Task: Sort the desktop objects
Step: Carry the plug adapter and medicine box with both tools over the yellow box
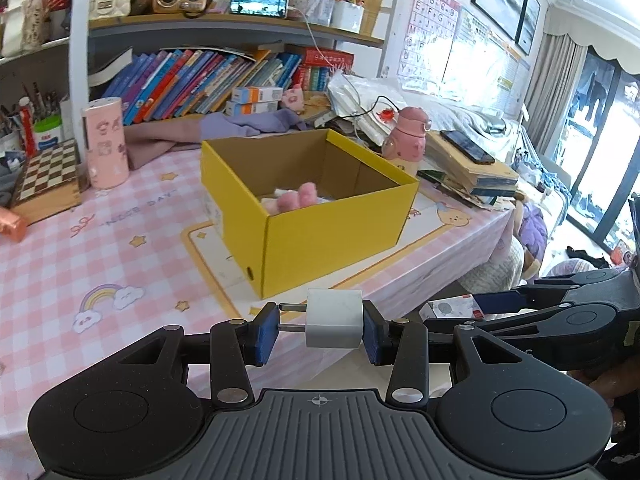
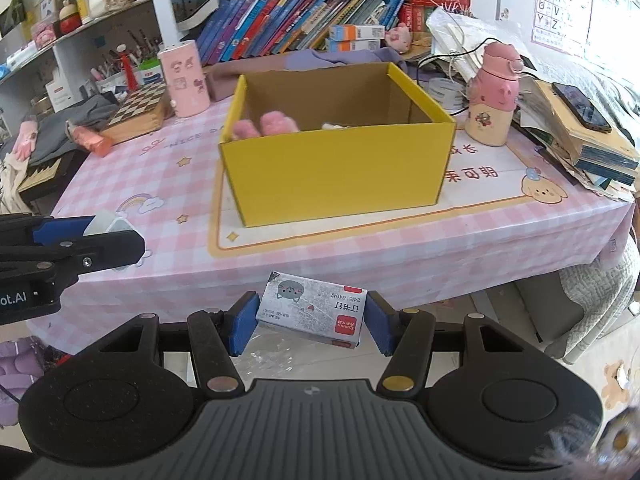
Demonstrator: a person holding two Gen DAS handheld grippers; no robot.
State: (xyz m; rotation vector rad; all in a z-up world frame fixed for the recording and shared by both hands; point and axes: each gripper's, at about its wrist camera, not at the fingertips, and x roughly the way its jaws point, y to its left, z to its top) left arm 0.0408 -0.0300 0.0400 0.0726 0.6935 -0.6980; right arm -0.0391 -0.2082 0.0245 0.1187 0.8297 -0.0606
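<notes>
My left gripper point(image 1: 320, 330) is shut on a white plug adapter point(image 1: 334, 318), its two prongs pointing left against the left pad. My right gripper point(image 2: 310, 322) is shut on a small grey-and-red staple box point(image 2: 312, 310) with a cat drawing. Both grippers hover in front of the desk's near edge. An open yellow cardboard box point(image 1: 320, 232) point(image 2: 336, 172) stands on the pink checked tablecloth point(image 1: 100, 248) beyond them. Inside it lie pink fuzzy items point(image 1: 298, 196) point(image 2: 266, 124) and something white. The right gripper with the staple box point(image 1: 452, 308) shows in the left wrist view, the left gripper point(image 2: 104, 228) in the right wrist view.
A pink cylinder point(image 1: 105, 142) and a chessboard box point(image 1: 48, 176) stand left of the box. A pink bottle point(image 2: 494, 100), a book stack with a phone point(image 2: 580, 110), and loose papers crowd the right. Bookshelves line the back. Purple cloth point(image 1: 240, 124) lies behind the box.
</notes>
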